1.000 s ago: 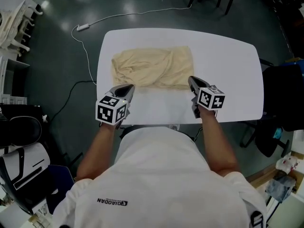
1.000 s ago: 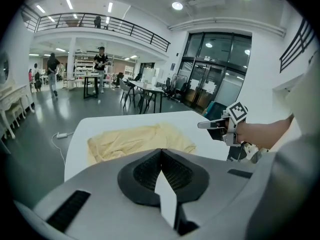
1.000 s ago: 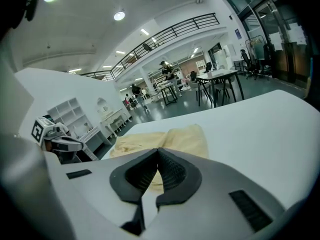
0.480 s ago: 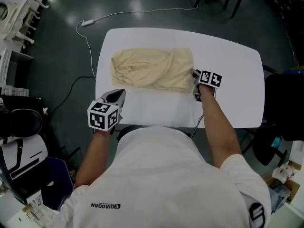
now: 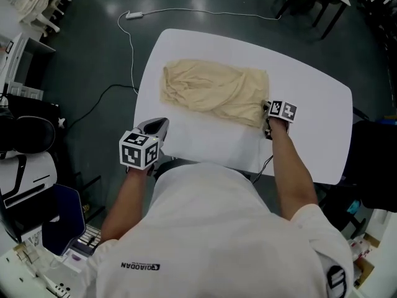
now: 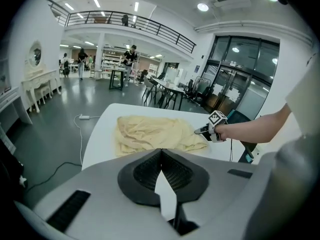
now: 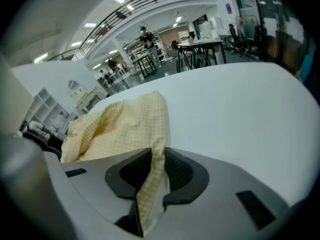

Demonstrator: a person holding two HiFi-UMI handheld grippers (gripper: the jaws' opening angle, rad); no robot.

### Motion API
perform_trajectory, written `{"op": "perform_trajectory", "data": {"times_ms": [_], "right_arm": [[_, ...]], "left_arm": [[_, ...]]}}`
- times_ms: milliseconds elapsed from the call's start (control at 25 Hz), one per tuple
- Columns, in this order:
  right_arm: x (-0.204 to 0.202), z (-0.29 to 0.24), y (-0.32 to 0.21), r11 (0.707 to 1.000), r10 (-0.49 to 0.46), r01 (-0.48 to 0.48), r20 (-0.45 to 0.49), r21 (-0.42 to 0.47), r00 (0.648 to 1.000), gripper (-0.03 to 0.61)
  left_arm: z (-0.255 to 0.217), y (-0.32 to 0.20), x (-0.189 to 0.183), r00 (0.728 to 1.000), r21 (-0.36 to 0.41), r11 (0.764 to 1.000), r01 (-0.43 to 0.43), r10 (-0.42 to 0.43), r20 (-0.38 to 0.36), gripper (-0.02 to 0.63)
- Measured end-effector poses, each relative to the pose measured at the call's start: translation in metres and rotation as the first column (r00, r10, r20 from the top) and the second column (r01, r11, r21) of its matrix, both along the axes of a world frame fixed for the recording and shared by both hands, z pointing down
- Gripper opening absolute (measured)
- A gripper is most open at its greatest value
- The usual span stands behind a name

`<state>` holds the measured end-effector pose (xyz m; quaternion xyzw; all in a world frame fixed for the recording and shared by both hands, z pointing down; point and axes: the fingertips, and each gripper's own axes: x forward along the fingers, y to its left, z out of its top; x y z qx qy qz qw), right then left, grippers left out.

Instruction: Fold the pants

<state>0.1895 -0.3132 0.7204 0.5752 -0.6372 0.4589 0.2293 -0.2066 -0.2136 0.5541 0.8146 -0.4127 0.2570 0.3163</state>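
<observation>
The pants are lying lengthwise left-to-right across the upper middle of the table, the right gripper is pinching their lower-right corner between jaws that have just been closing, and the left gripper, clenched empty, is hovering lower-left, apart from the cloth.

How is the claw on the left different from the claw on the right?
The right claw has just been closing and now pinches a corner of the yellow pants. The left claw is shut with nothing in it. The right claw sits right at the edge of the pants, while the left claw is over bare table, apart from the pants. Both carry a black-and-white marker cube.
</observation>
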Motion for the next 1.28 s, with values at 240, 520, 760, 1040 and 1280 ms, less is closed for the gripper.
{"op": "perform_trajectory", "data": {"times_ms": [240, 520, 760, 1040, 1280], "right_arm": [[-0.007, -0.002, -0.005, 1.000, -0.020, 0.019, -0.047, -0.014, 0.999, 0.031], [-0.024, -0.054, -0.007, 0.993, 0.029, -0.031, 0.016, 0.117, 0.999, 0.029], [-0.065, -0.129, -0.017, 0.966, -0.018, 0.010, 0.030, 0.258, 0.999, 0.028], [-0.124, -0.198, -0.026, 0.929, -0.057, 0.030, 0.061, 0.370, 0.997, 0.028], [-0.198, -0.237, -0.036, 0.904, -0.119, 0.054, 0.130, 0.424, 0.984, 0.028]], "left_arm": [[0.011, 0.003, -0.017, 1.000, -0.024, 1.000, 0.011, -0.011, -0.011, 0.026], [0.014, -0.004, -0.040, 0.999, -0.009, 1.000, 0.002, -0.002, -0.047, 0.027], [0.018, -0.012, -0.049, 0.996, -0.003, 0.999, -0.035, 0.034, -0.078, 0.026], [0.011, -0.028, -0.065, 0.992, 0.025, 0.997, -0.072, 0.075, -0.102, 0.026], [0.006, -0.038, -0.086, 0.987, 0.042, 0.994, -0.101, 0.105, -0.124, 0.026]]}}
